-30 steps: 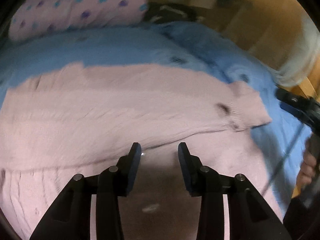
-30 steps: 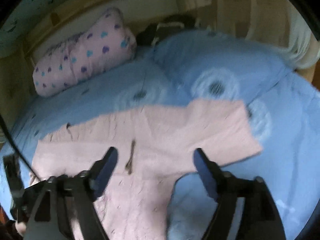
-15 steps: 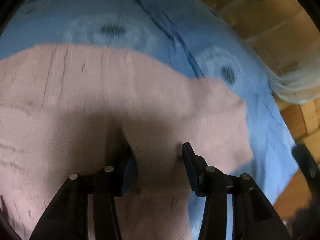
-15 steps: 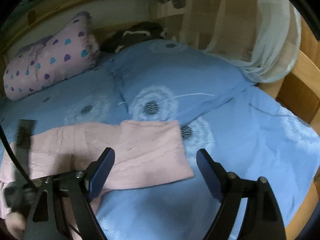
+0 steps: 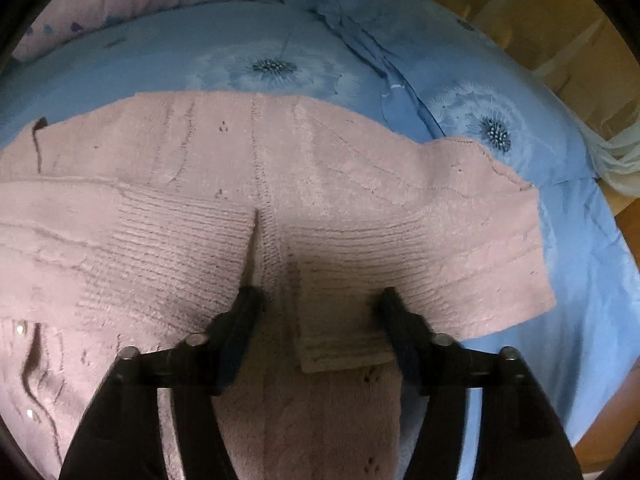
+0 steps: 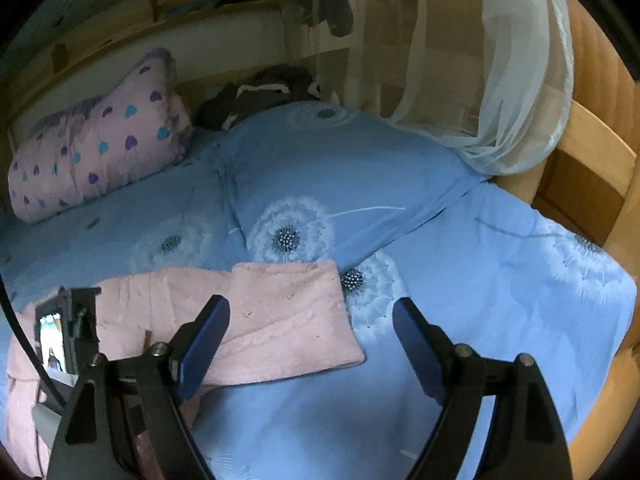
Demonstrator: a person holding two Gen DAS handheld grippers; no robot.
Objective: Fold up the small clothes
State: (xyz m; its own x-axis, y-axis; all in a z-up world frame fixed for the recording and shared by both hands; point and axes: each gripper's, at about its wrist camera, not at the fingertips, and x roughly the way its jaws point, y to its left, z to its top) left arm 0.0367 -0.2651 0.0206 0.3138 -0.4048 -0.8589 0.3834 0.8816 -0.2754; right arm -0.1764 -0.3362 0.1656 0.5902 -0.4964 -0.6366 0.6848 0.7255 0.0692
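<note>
Left gripper is parked low over the pink knit sweater with its jaws spread fairly wide and nothing pinched between them; one fingertip looks like it's touching the knit near a dark slit or crease in the ribbed part, and a small folded ribbed flap sits right between the two fingers. So my read is the step in hand is grabbing that edge to make the next fold. To do it well I'd say push down just enough to catch the layer you mean to move, close on the ribbed edge rather than the fluffy middle, and lift slowly so the thick knit doesn't drag the rest of the sweater across the blue dandelion bedsheet. The sweater spreads out to both sides of this claw, with the sleeve end lying out toward the right edge of the bed. Moving right, the right gripper is also wide open and holding nothing, hovering above bare sheet, with the folded sleeve end just beside its left finger and partly behind it. Farther back there's a heart-print pillow, a dark pile of clothes and a white mesh curtain, all well apart from the work.
</note>
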